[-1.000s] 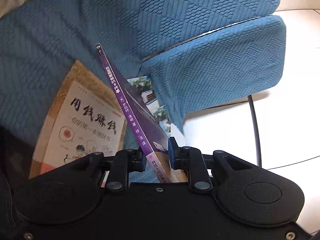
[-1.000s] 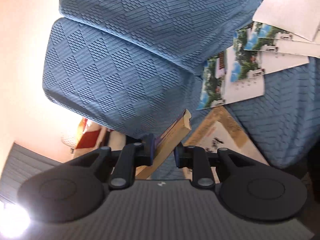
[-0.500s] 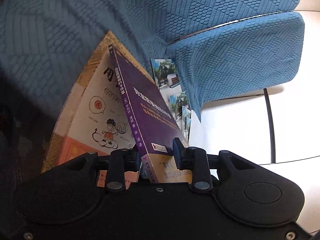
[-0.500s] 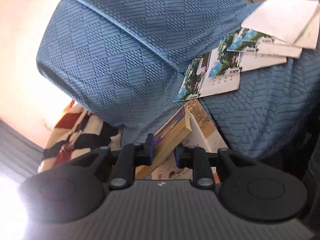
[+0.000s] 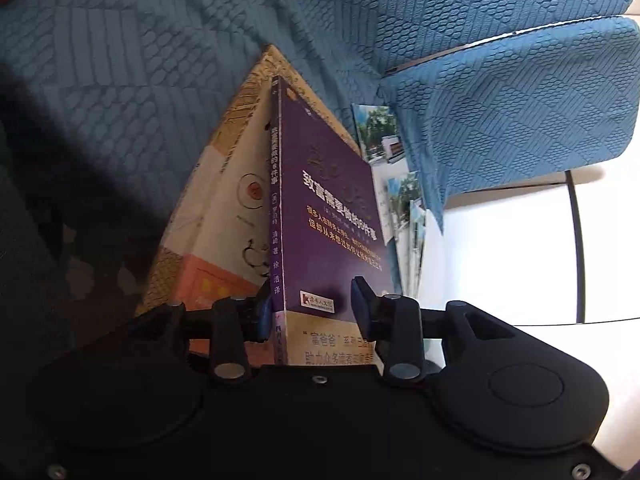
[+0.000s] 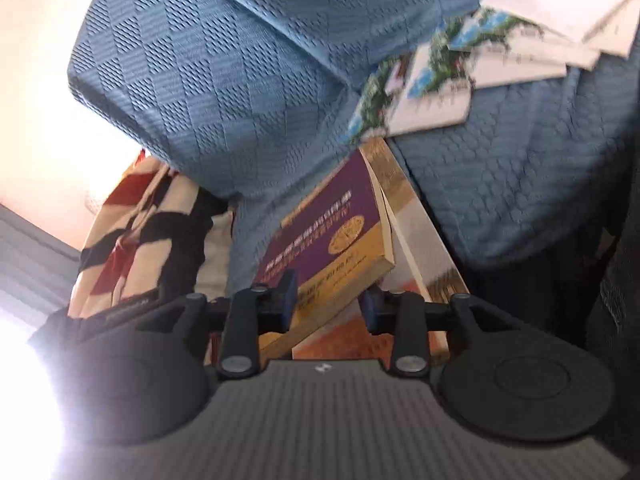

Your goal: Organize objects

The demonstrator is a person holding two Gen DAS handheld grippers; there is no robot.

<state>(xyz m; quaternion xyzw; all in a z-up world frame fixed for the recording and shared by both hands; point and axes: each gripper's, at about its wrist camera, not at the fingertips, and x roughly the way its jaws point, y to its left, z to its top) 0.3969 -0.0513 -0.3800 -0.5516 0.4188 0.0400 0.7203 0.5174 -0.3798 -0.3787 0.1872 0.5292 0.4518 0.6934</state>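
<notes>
Book [image 5: 328, 216], purple, now down flat on the yellow book [image 5: 224, 208] on blue sofa [image 5: 140, 80]; a second ago you held it tilted above. Left tool [image 5: 308, 308] and right tool [image 6: 328, 300] both opening, pads off covers, book between them. Stacking done; back out, photo cards [image 6: 432, 92] next.

a book [image 5: 328, 208] lies on top of a larger book [image 5: 224, 216], which rests on the sofa seat [image 5: 132, 92]. the upper book sits tilted, its spine raised and its other edge down toward the sofa arm [image 5: 516, 112]. a spread of printed cards [image 6: 440, 80] lies on the seat beyond the two books, next to the arm. in the right wrist view a patterned cloth [image 6: 140, 232] sits left of the arm, behind it. the upper book's near end lies between the left gripper's [image 5: 312, 308] opening jaws, and its other end between the right gripper's [image 6: 328, 300] opening jaws.
</notes>
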